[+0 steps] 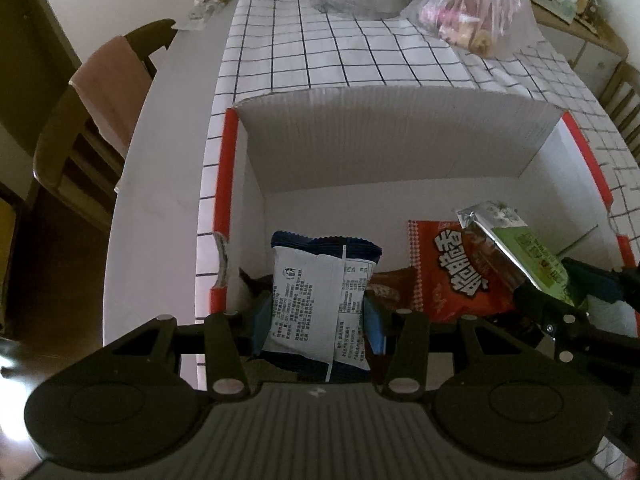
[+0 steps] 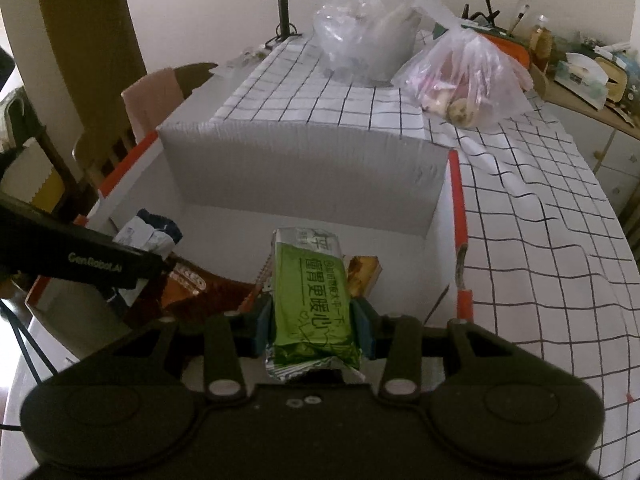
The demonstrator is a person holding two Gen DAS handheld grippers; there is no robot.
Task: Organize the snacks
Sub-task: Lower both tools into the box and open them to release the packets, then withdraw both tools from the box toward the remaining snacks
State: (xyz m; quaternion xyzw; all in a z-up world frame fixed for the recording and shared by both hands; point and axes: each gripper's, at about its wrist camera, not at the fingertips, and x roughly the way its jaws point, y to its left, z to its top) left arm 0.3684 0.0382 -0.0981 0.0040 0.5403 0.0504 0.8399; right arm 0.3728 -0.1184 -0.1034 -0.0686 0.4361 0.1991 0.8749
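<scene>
An open white cardboard box (image 1: 384,148) with red edges stands on the checked tablecloth. Over its near left part my left gripper (image 1: 316,312) is shut on a white and blue snack packet (image 1: 316,300), held upright. My right gripper (image 2: 314,322) is shut on a green and silver snack bar (image 2: 314,304) over the box's (image 2: 304,168) near right part. That green bar (image 1: 520,248) and the right gripper (image 1: 560,312) show at the right of the left wrist view. A red snack bag (image 1: 448,272) lies on the box floor. The blue packet (image 2: 148,236) and left gripper body (image 2: 80,260) appear at the right wrist view's left.
Two clear plastic bags, one holding pink and tan snacks (image 2: 464,80) and one greyish (image 2: 360,40), sit on the tablecloth (image 2: 540,220) behind the box. A brown wrapper (image 2: 200,292) and a yellow pack (image 2: 362,272) lie in the box. A wooden chair (image 1: 80,120) stands left of the table.
</scene>
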